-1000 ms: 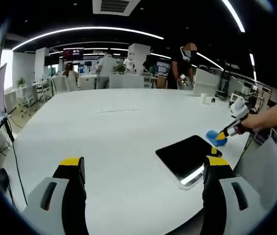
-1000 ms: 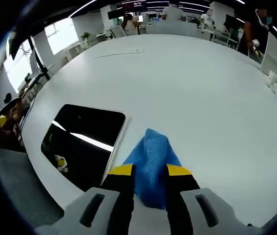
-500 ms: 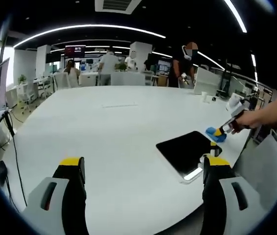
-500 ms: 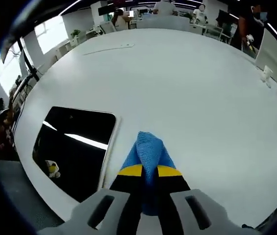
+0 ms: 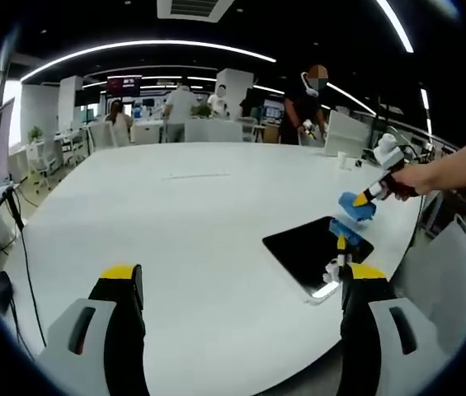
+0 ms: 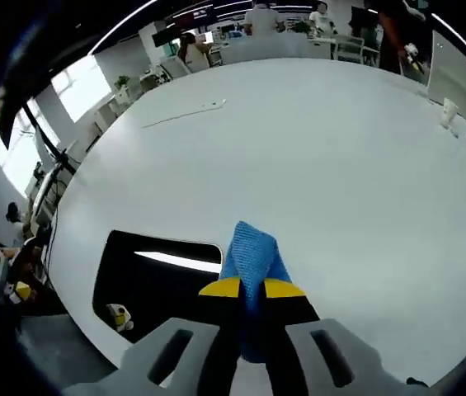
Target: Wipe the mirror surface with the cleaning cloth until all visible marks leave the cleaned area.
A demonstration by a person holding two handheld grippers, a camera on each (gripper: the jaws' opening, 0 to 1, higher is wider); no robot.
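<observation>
Lifted off the table since half a second ago, the cloth (image 6: 252,262) now hangs in the air, clamped between the jaws of the right gripper (image 6: 251,288). In the left gripper view this cloth (image 5: 356,206) is above the far edge of the mirror (image 5: 317,254), toward 1 o'clock from it, and its blue reflection shows in the glass. In the right gripper view the mirror (image 6: 154,285) lies flat on the white table (image 6: 315,157), at 9 o'clock from the cloth. The left gripper (image 5: 241,285) has its jaws wide apart, holding nothing, above the table (image 5: 175,214).
</observation>
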